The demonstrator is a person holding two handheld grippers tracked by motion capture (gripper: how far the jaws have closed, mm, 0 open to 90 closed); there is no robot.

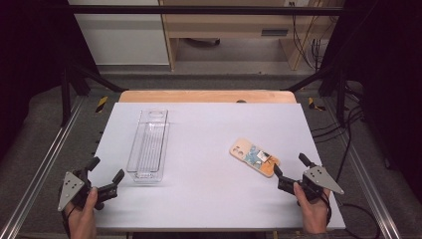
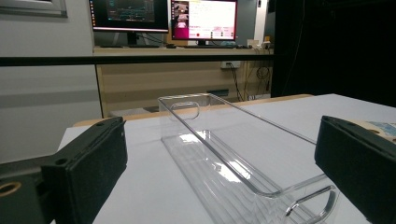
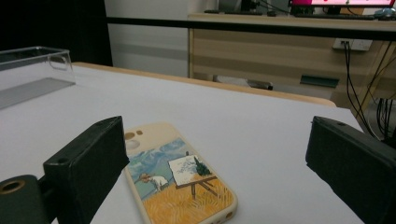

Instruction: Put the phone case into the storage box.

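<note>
The white table top in front of you sits inside a dark frame, with a wooden desk and monitors beyond its far edge, and nothing on it looks handled yet. At the left, your left gripper rests near the table's front corner with its jaws spread wide and nothing between them; in the left gripper view they point straight at the near end of the clear plastic tray, which lies lengthwise just ahead, upright and holding nothing. Toward the right, well apart from the tray, the phone case lies flat with its painted side up, angled across the surface. Your right gripper is just beside its near end, jaws released and wide, the case lying between and slightly ahead of them in the right gripper view without either pad touching it. As I judge it, the work is at its start: the case is not yet grasped, and lifting it and setting it into the tray are all left to do.
</note>
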